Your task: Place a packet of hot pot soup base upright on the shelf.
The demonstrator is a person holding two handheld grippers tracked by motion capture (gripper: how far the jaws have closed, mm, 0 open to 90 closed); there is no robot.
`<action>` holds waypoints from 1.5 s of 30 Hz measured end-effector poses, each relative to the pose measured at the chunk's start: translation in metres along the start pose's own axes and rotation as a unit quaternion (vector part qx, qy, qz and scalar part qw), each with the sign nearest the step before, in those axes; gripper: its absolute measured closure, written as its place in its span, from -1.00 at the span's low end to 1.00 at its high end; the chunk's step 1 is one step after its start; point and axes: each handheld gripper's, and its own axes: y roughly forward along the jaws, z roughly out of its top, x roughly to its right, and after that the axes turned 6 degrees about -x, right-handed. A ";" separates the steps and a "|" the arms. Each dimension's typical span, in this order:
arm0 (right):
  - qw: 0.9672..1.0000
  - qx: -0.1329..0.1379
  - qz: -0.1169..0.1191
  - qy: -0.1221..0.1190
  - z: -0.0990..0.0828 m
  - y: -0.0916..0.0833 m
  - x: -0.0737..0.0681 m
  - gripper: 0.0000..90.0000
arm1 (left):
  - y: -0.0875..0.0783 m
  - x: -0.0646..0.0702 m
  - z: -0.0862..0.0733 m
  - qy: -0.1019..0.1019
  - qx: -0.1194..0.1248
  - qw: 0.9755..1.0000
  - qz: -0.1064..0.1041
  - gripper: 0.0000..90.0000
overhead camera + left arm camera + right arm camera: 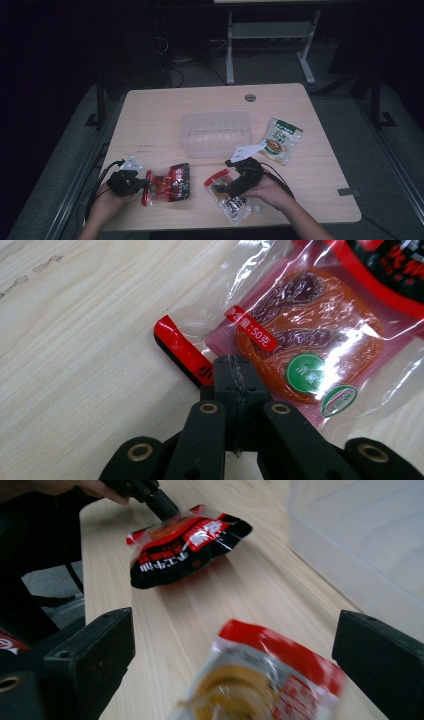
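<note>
A red and black snack packet (170, 184) with a clear window lies near the table's front left. My left gripper (145, 184) is shut on its left edge. In the left gripper view the closed jaws (234, 374) pinch the clear seam of that packet (300, 335) beside a red strip. My right gripper (223, 186) points left over a white packet with a red top (234, 202). Its jaws stand wide open (235, 630), with the blurred white packet (260, 680) low between them and no pad touching it. The red and black packet (185, 542) shows farther off.
A clear plastic tub (216, 134) stands at the table's middle, and its wall (360, 555) is close on the right in the right gripper view. A green soup packet (282, 140) lies to the tub's right. A grey disc (250, 97) sits near the far edge.
</note>
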 end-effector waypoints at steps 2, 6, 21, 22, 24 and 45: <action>1.000 -0.003 0.010 0.000 0.004 0.008 -0.002 -0.91 | 0.000 0.000 0.000 -0.003 0.002 1.000 -0.001 1.00; 1.000 -0.008 0.022 -0.004 0.014 0.026 -0.006 -0.89 | 0.001 -0.001 0.000 0.003 -0.008 1.000 0.005 1.00; 0.997 -0.025 0.067 0.013 0.038 0.082 -0.009 -0.72 | 0.001 -0.001 0.000 -0.006 -0.006 1.000 0.001 1.00; 0.997 -0.027 0.068 0.013 0.039 0.084 -0.008 -0.71 | 0.001 -0.001 -0.001 -0.007 -0.005 1.000 0.001 1.00; 0.997 -0.029 0.072 0.018 0.039 0.088 -0.009 -0.70 | 0.001 -0.001 -0.001 -0.008 -0.006 1.000 0.001 1.00; 0.994 -0.032 0.107 0.014 0.048 0.109 -0.014 -0.08 | 0.001 -0.001 -0.001 -0.013 -0.005 1.000 0.000 1.00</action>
